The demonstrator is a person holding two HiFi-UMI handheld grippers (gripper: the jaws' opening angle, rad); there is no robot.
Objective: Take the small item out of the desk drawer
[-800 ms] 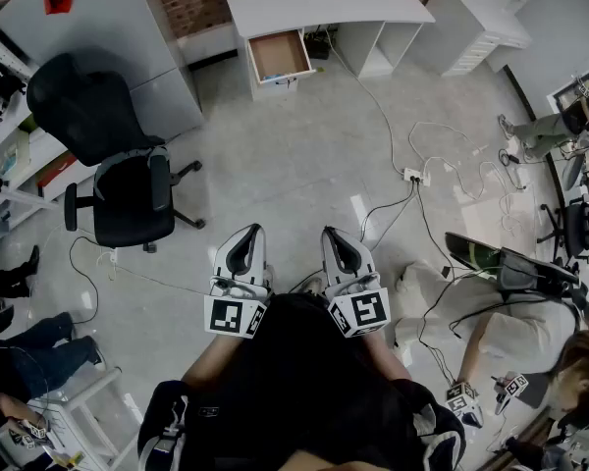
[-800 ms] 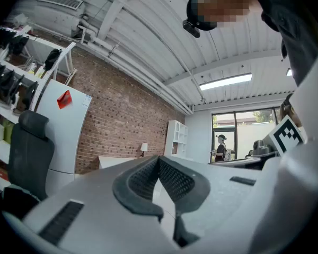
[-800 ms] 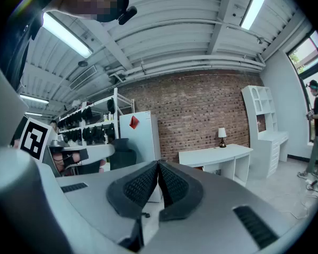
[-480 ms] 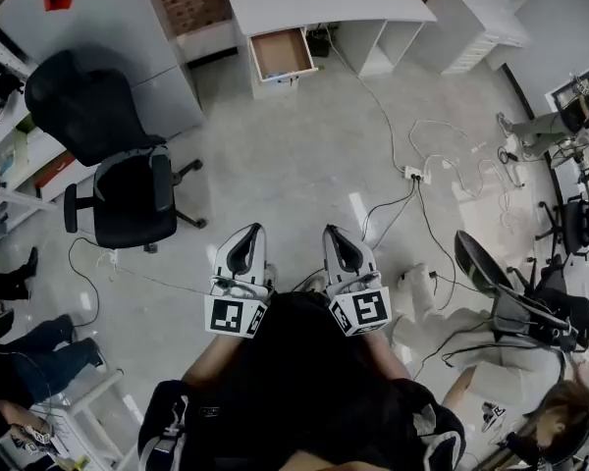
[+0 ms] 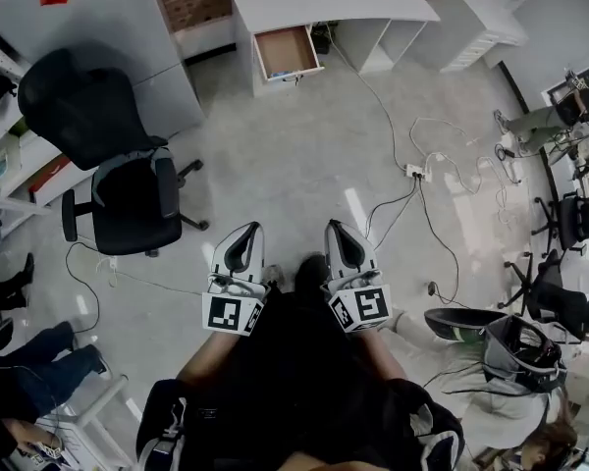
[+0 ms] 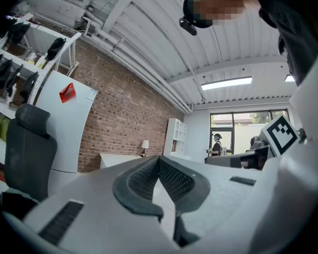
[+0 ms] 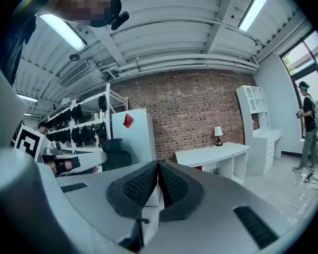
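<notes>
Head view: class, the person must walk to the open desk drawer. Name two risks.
1. Loose cables and a power strip lie on the floor right of the way to the desk drawer; a foot could snag.
2. The office chair stands left of the path and might be bumped.

Bare floor (image 5: 294, 145) lies ahead of the left tool (image 5: 251, 228) and right tool (image 5: 332, 226). An office chair (image 5: 128, 199) stands ahead-left, and power strip cables (image 5: 413, 174) lie ahead-right.

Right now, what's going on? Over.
Left gripper, right gripper: jaws shut, empty. Drawer open, far ahead; contents unclear. Chair left, power strip right of path.
</notes>
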